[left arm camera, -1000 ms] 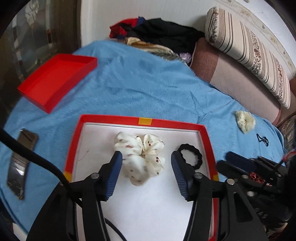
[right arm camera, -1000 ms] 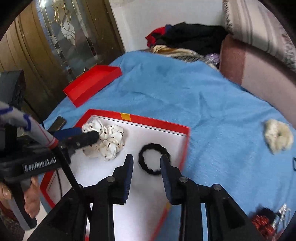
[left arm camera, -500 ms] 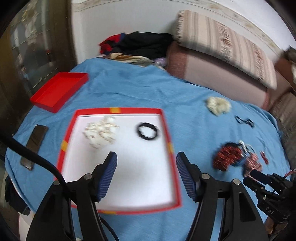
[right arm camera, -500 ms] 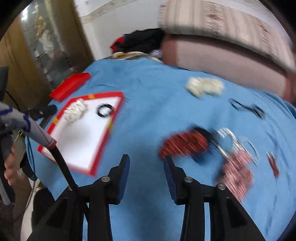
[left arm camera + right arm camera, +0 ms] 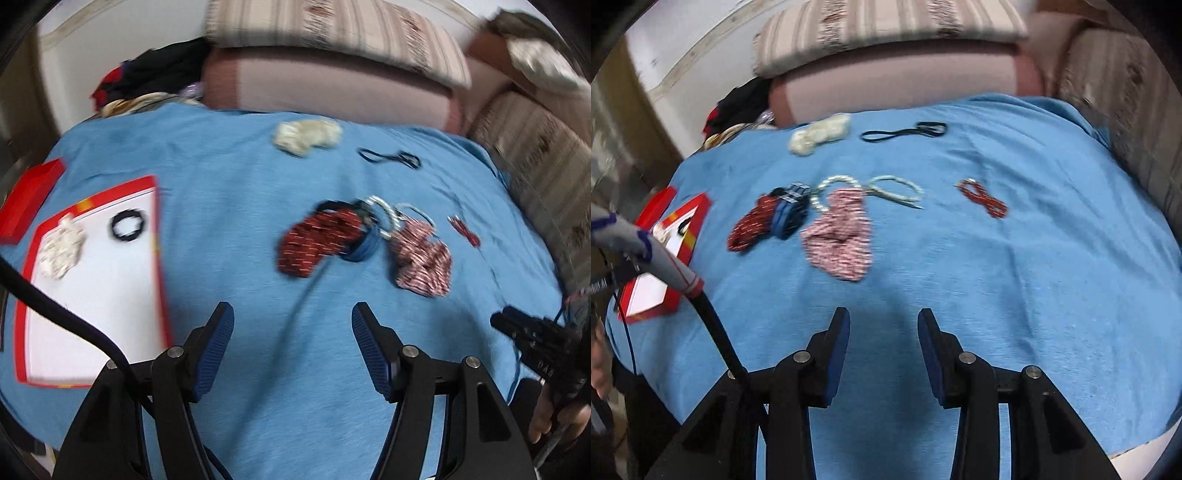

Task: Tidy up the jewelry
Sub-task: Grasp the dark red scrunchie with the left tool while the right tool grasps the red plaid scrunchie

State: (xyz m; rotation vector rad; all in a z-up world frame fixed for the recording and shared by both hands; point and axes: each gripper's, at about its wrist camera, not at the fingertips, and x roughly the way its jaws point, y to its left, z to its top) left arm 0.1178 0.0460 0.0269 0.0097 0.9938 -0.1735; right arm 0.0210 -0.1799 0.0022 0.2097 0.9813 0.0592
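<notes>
My left gripper (image 5: 292,317) hangs open and empty over the blue cloth, right of the red tray (image 5: 159,229). Inside the tray lie a white scrunchie (image 5: 61,247) and a black ring tie (image 5: 128,225). Ahead of the left gripper are a dark red scrunchie (image 5: 317,236), a blue tie (image 5: 364,247), pearl bracelets (image 5: 384,210) and a pink striped scrunchie (image 5: 424,258). My right gripper (image 5: 884,319) is open and empty, short of the pink striped scrunchie (image 5: 842,236). A red beaded band (image 5: 984,197), a thin black band (image 5: 905,131) and a cream scrunchie (image 5: 820,134) lie farther off.
A red lid (image 5: 26,199) sits at the far left beside the tray. Sofa cushions (image 5: 332,85) border the cloth at the back and right, with a clothes pile (image 5: 155,77) at the back left. A black cable (image 5: 55,314) crosses the tray.
Both grippers have swung right, away from the tray and out over the blue cloth near the loose pile. Their jaws stand wider than a second ago.
</notes>
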